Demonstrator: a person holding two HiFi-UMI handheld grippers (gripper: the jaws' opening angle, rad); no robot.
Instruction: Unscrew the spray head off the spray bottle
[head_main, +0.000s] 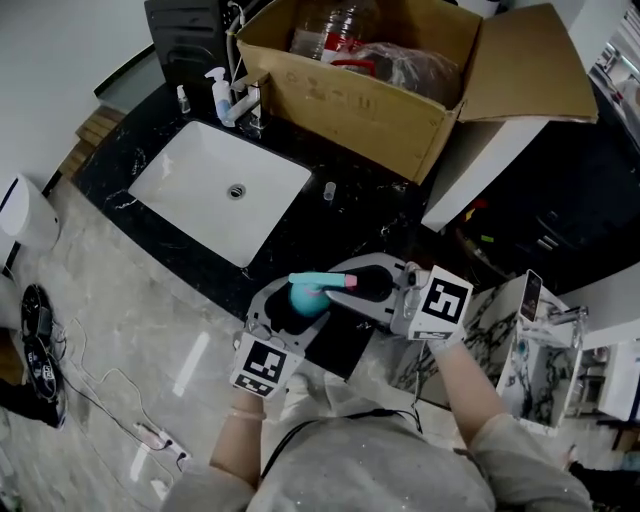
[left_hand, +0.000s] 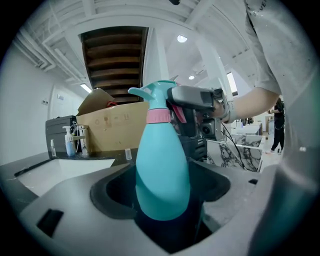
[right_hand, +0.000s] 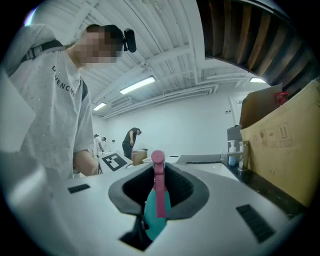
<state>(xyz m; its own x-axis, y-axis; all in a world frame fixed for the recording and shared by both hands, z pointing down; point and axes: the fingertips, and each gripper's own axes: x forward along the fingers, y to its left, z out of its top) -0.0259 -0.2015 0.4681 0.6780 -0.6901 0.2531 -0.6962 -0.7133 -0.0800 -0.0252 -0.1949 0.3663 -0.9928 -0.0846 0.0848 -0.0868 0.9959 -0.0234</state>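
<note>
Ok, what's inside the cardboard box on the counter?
The cardboard box shows a clear plastic bottle with a red label and clear plastic wrap. Its walls cover anything lower.

Bright, even light falls from ceiling tubes (right_hand: 136, 85) left of the cardboard box (right_hand: 285, 145); shadows are soft. Both gripper views bulge and blacken at the rims. Below the box, the marble floor (head_main: 120, 300) carries a pale glare streak

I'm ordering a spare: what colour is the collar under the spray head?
Pink collar; the left gripper view shows it best.
</note>
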